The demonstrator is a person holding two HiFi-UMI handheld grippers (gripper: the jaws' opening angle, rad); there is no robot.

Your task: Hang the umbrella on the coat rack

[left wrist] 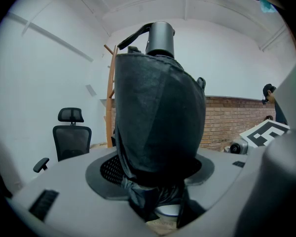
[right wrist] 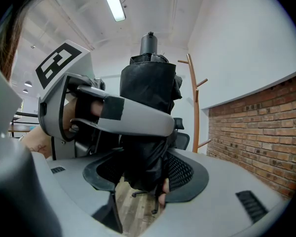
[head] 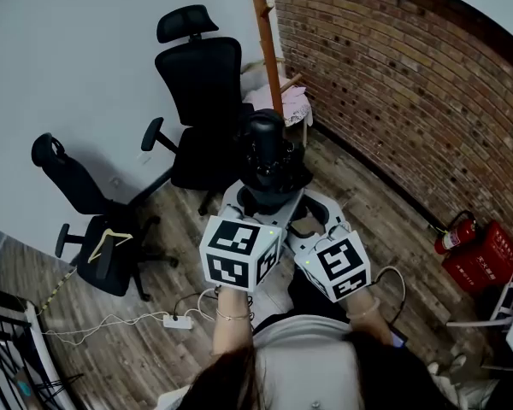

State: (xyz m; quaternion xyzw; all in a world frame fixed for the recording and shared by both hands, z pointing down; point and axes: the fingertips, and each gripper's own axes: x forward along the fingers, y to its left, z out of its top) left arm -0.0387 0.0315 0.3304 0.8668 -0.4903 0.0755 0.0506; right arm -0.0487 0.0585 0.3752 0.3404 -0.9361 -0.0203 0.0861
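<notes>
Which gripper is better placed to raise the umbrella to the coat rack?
Probably left. Both clamp the folded umbrella, but the left gripper holds it higher than the right gripper, nearer the handle end that must reach the coat rack pegs.

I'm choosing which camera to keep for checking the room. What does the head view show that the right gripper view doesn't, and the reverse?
Only the head view: a wooden hanger on an office chair, a red fire extinguisher by the wall, and a white power strip on the floor. Only the right gripper view: the lit ceiling light. Both: the black folded umbrella, the wooden coat rack and the brick wall.
</notes>
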